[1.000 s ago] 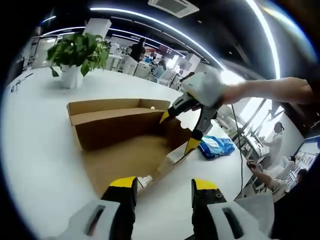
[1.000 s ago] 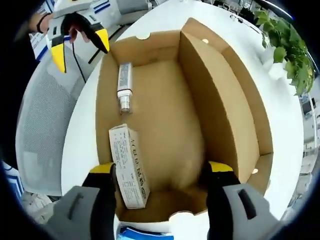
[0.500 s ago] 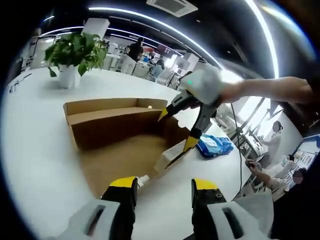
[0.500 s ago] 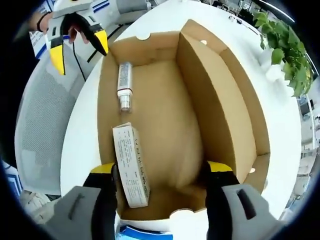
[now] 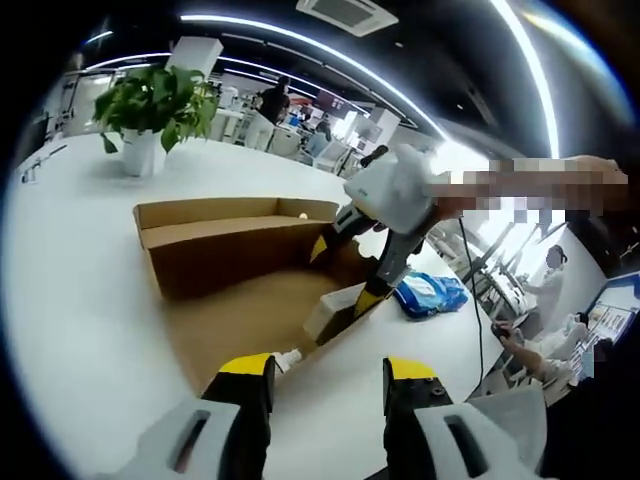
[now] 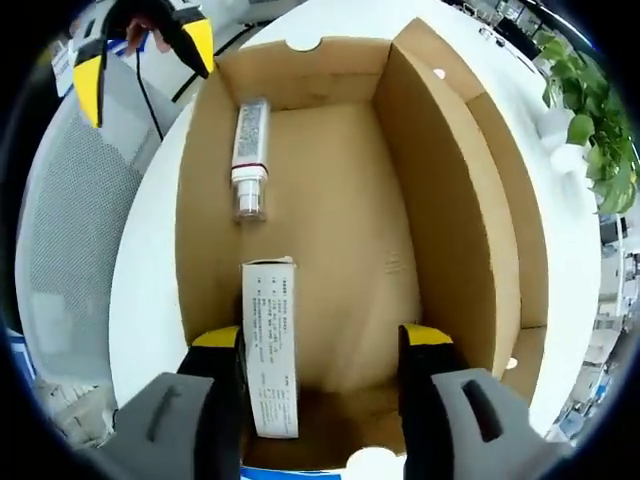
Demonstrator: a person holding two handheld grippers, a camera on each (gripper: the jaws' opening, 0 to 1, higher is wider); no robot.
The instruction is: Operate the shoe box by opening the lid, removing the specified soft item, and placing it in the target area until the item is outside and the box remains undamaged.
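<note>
My right gripper (image 6: pixel 320 345), fingers spread and empty, hangs in the box (image 6: pixel 455 190); carton (image 6: pixel 270 345) lies lengthwise by its left finger. Left gripper (image 5: pixel 325 370) open, empty, farther.

Left gripper view: low, near, faces across open brown cardboard shoe box (image 5: pixel 232 268). Right gripper view: close overhead, looking down into same box (image 6: pixel 330 215).

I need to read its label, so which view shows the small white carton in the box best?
The right gripper view: the white carton lies lengthwise on the shoe box floor, printed face up. The left gripper view shows just its end, low behind the box wall.
</note>
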